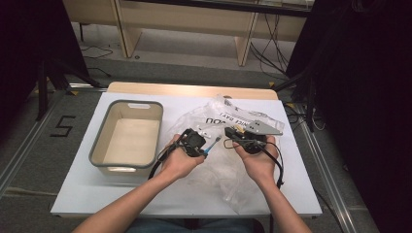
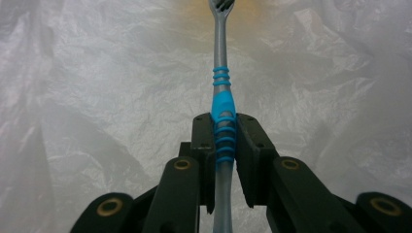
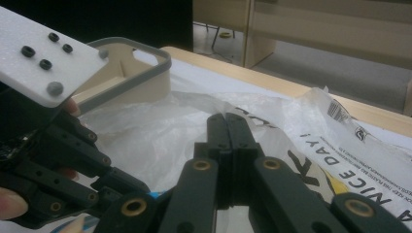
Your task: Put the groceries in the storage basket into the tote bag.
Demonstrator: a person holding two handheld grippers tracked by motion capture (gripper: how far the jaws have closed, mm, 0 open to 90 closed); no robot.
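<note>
My left gripper [image 1: 204, 149] [image 2: 224, 121] is shut on a grey toothbrush [image 1: 212, 144] [image 2: 221, 58] at its blue ribbed grip. The bristle head points away from the jaws, over a crumpled clear plastic bag [image 1: 228, 116] [image 2: 97, 97] [image 3: 160, 131] with black print. My right gripper [image 1: 229, 132] [image 3: 226, 119] hovers just right of the brush head over the same bag, jaws pressed flat together. I cannot tell whether any film is caught between them. The left gripper [image 3: 58, 170] also appears at the left of the right gripper view.
An empty beige bin with a grey rim [image 1: 127, 104] [image 3: 145, 53] stands on the left of the white table [image 1: 291, 194]. The bag spreads over the middle and right. Beyond the far wooden edge are desk legs and cables on the floor.
</note>
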